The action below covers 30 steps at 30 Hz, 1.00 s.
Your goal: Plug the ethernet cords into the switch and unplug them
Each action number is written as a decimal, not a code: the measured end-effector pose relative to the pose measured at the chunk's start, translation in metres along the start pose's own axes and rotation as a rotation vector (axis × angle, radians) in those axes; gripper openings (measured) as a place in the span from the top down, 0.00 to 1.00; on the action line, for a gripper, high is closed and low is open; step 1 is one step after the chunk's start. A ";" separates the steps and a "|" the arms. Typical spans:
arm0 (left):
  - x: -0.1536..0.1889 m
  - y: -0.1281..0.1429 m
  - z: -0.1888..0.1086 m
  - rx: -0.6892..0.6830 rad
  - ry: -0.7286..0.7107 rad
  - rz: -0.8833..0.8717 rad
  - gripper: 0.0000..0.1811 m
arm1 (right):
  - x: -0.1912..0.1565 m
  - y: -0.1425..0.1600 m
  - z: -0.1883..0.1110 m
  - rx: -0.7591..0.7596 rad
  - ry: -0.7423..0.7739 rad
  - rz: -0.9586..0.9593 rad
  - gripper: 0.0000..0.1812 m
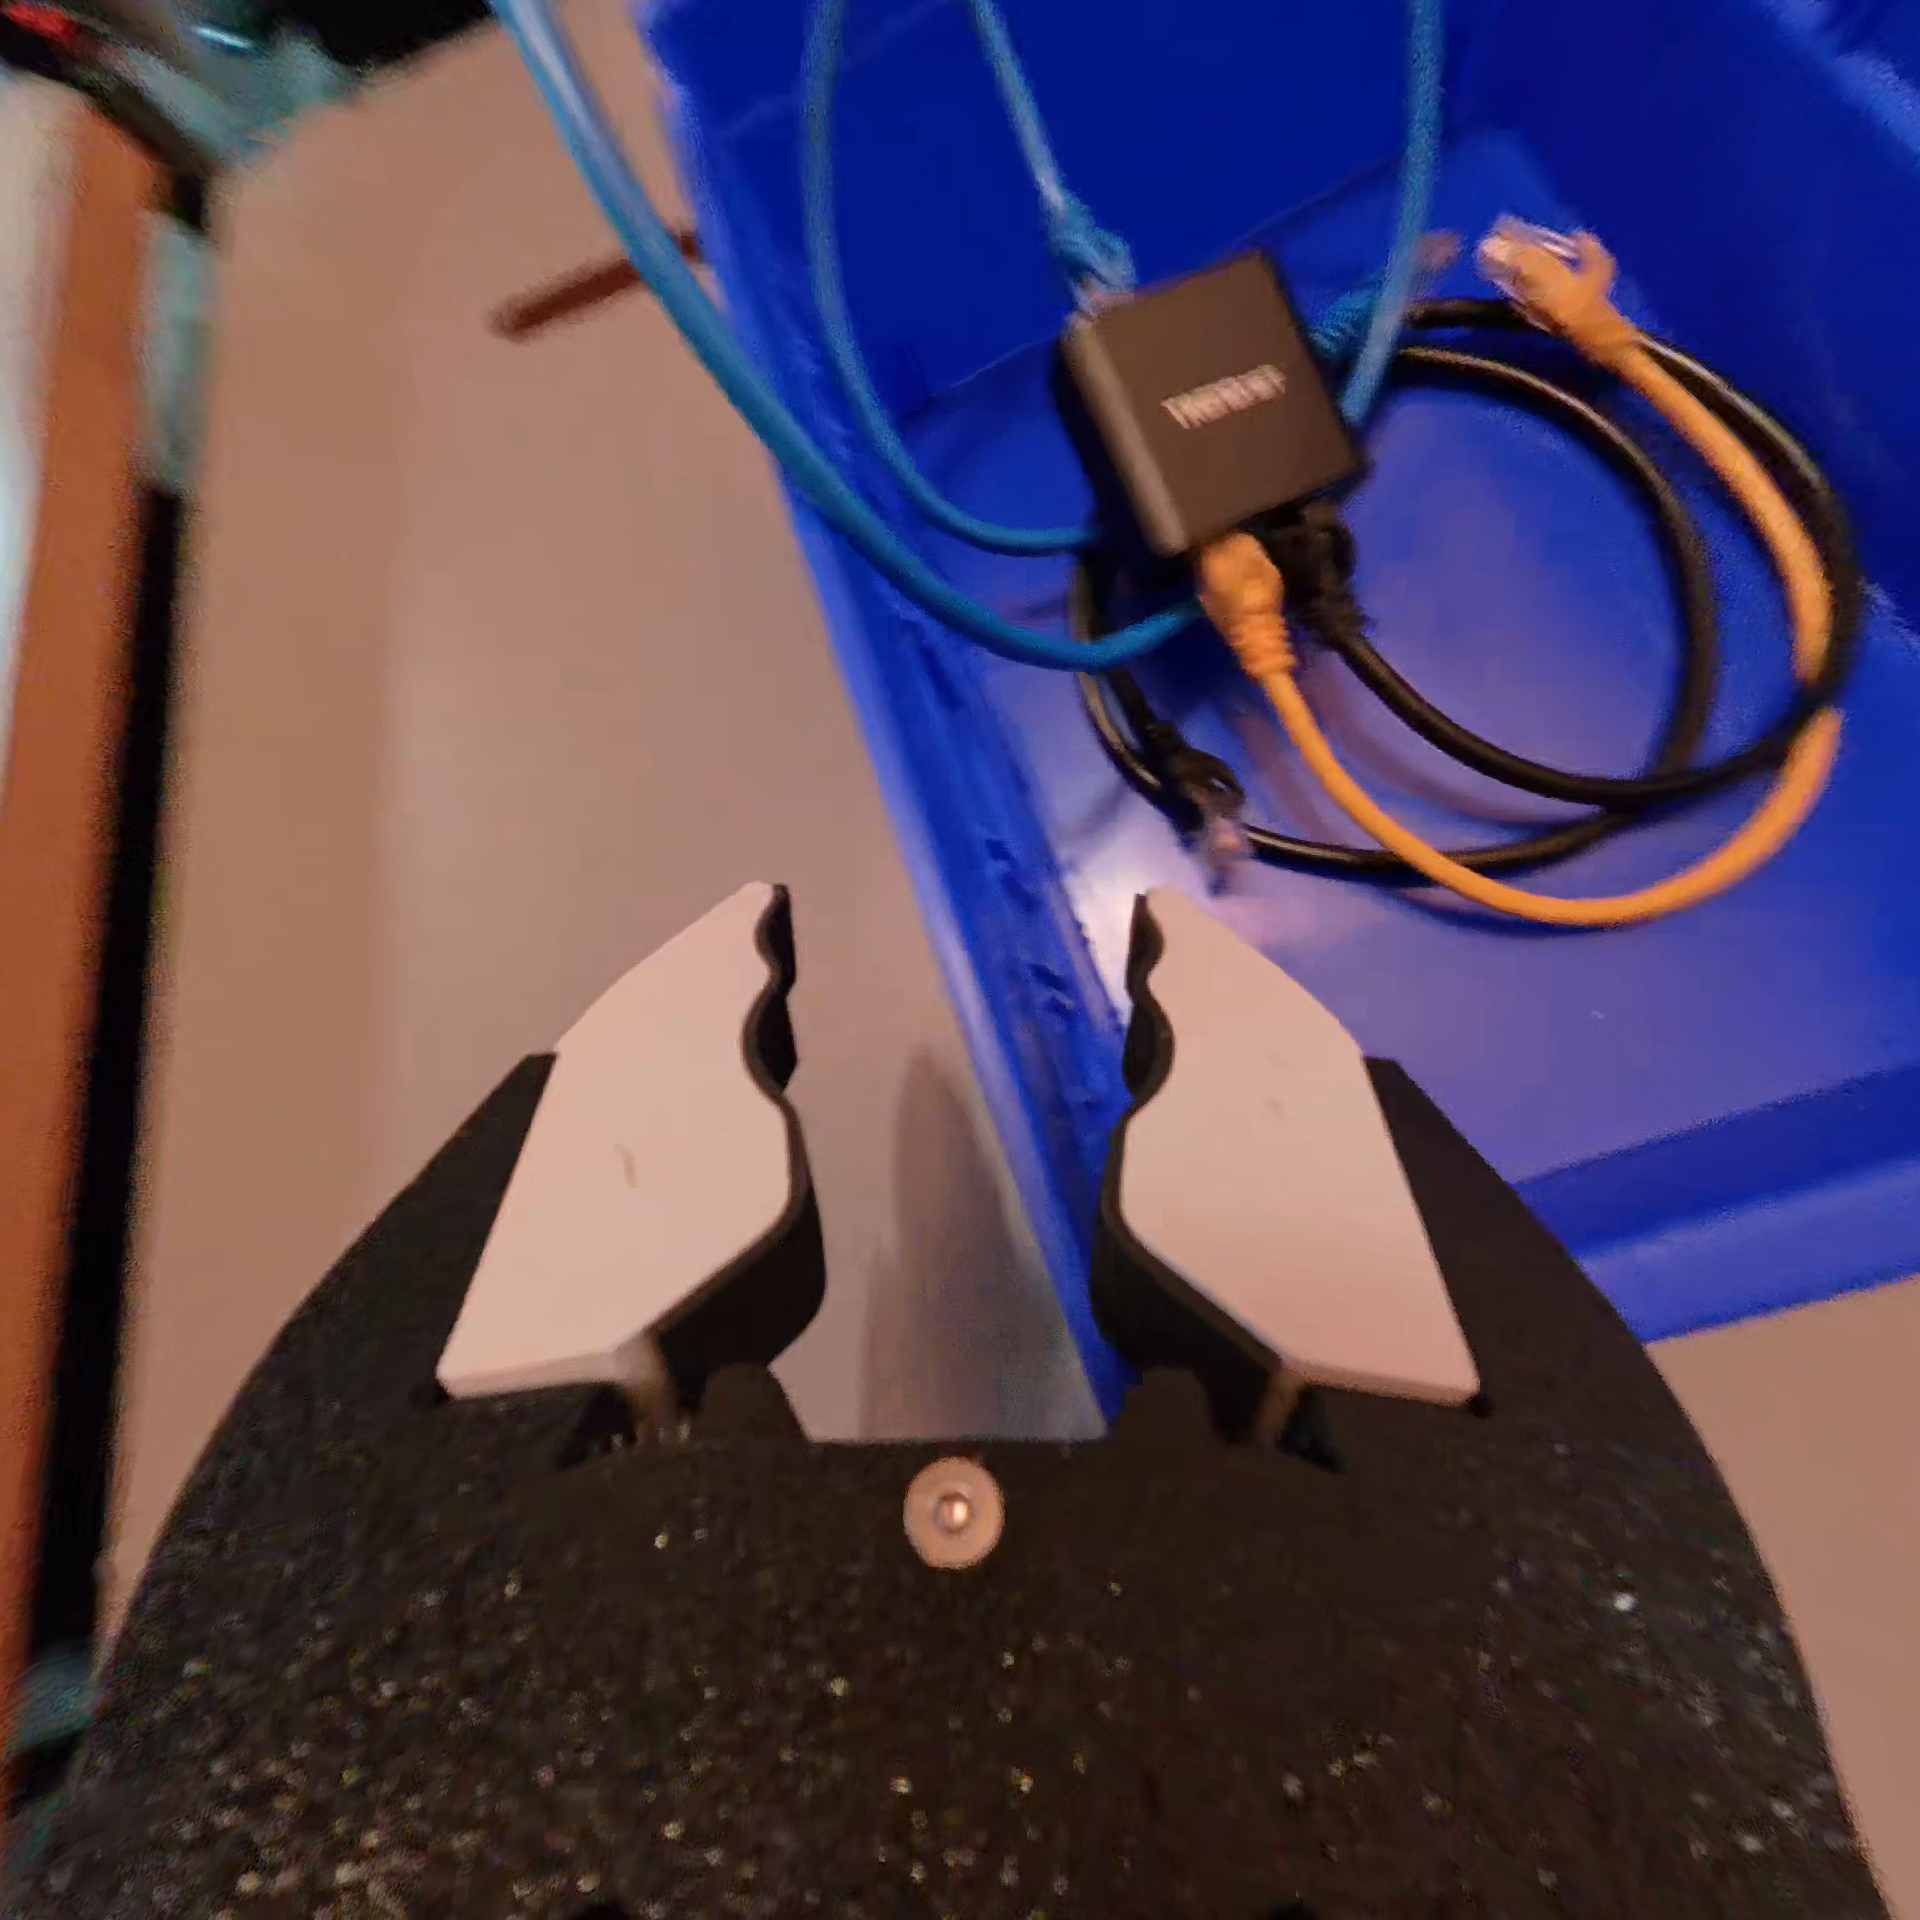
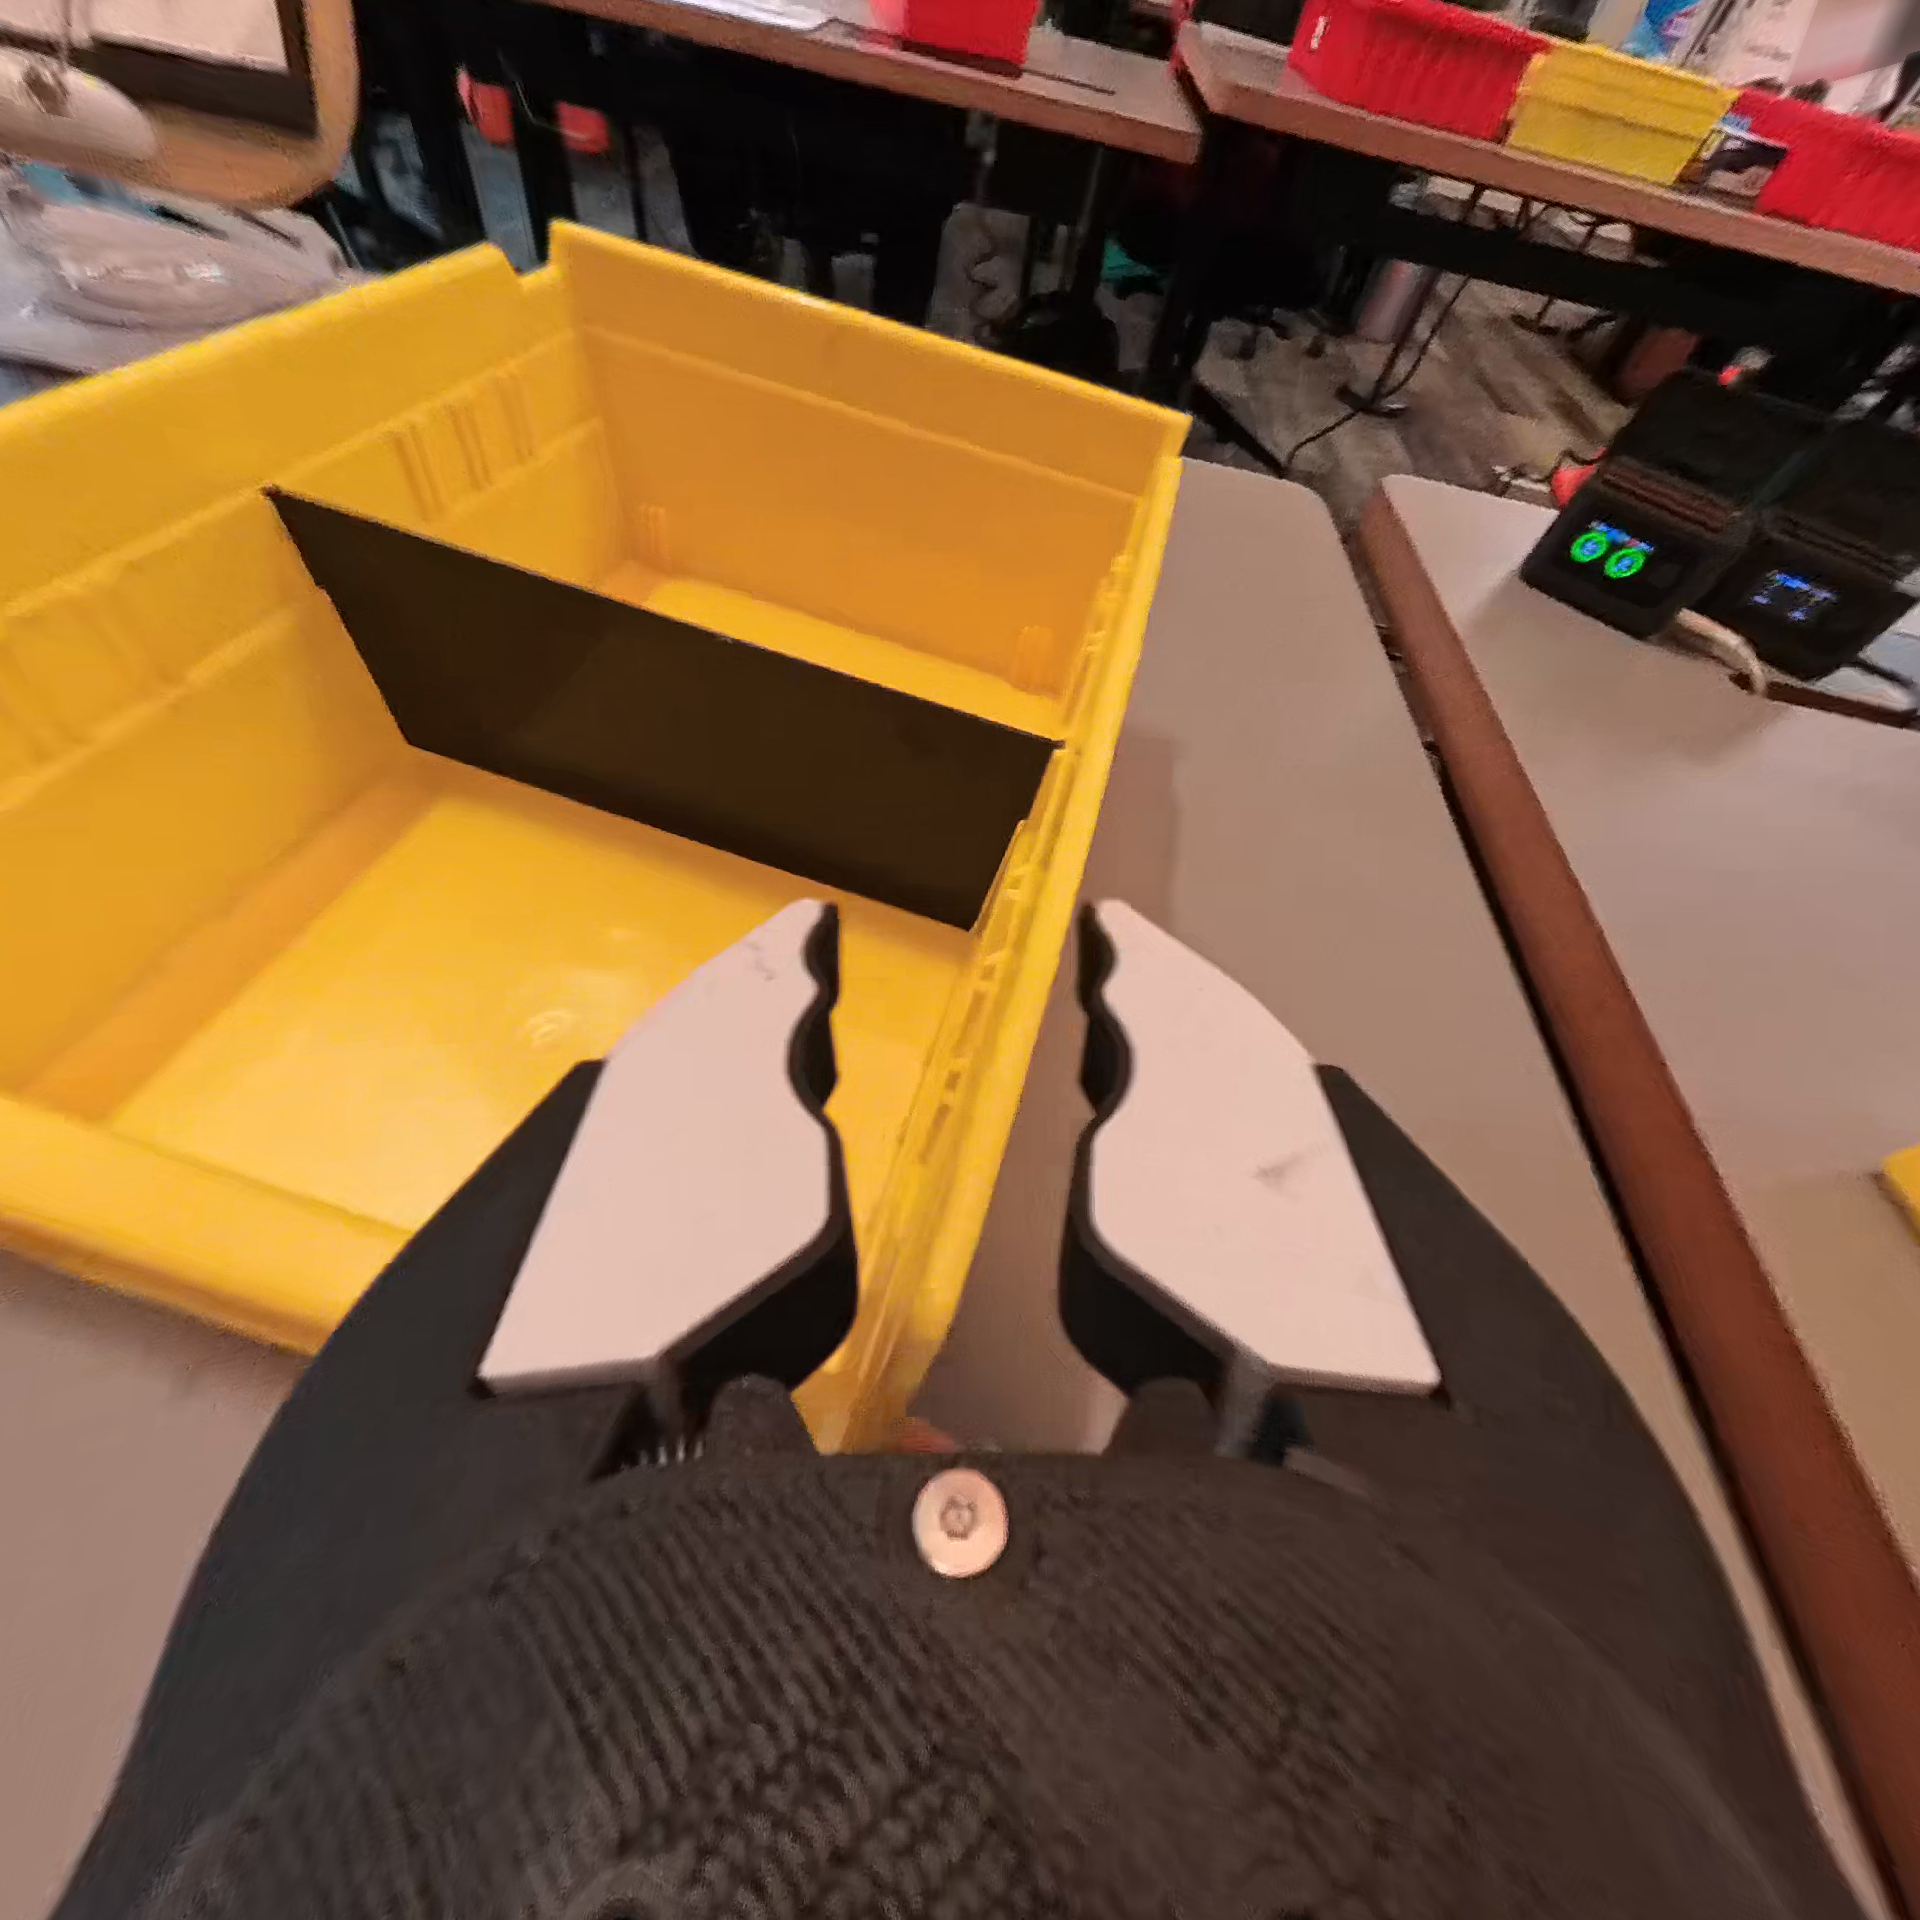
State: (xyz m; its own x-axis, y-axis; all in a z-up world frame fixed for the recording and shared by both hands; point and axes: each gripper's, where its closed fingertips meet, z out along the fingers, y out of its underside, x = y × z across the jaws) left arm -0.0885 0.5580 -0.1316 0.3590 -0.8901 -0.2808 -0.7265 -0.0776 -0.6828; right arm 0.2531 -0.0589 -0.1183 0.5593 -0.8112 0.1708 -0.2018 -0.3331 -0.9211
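Note:
In the left wrist view a small black switch lies inside a blue bin. An orange cord and a black cord are plugged into its near side, and blue cords reach it and run out over the bin's left wall. The orange cord's free plug and the black cord's free plug lie loose in the bin. My left gripper is open and empty, above the bin's left wall, short of the switch. My right gripper is open and empty over the right wall of a yellow bin.
The yellow bin has a black divider and shows nothing inside. Both bins stand on a grey table. A second table with black devices stands to the right. Red and yellow bins sit on far tables. The left gripper's tips are roughly 70 cm from the right gripper's. The left tips stand about 11 cm off the small black switch.

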 end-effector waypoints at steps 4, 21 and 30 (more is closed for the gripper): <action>0.015 -0.052 -0.042 0.102 -0.161 0.001 0.66 | 0.010 -0.029 -0.021 0.029 0.067 -0.098 0.54; 0.063 -0.060 0.085 -0.164 -0.093 -0.256 0.66 | -0.118 -0.114 -0.044 0.357 -0.395 0.106 0.54; 0.067 -0.051 0.090 -0.166 -0.071 -0.210 0.66 | -0.148 -0.114 -0.045 0.328 -0.469 0.088 0.58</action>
State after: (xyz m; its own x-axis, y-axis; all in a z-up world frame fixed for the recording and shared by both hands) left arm 0.0254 0.5427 -0.1761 0.5474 -0.8137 -0.1954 -0.7162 -0.3348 -0.6124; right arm 0.1577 0.0773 -0.0231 0.8636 -0.5039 -0.0159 -0.0456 -0.0466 -0.9979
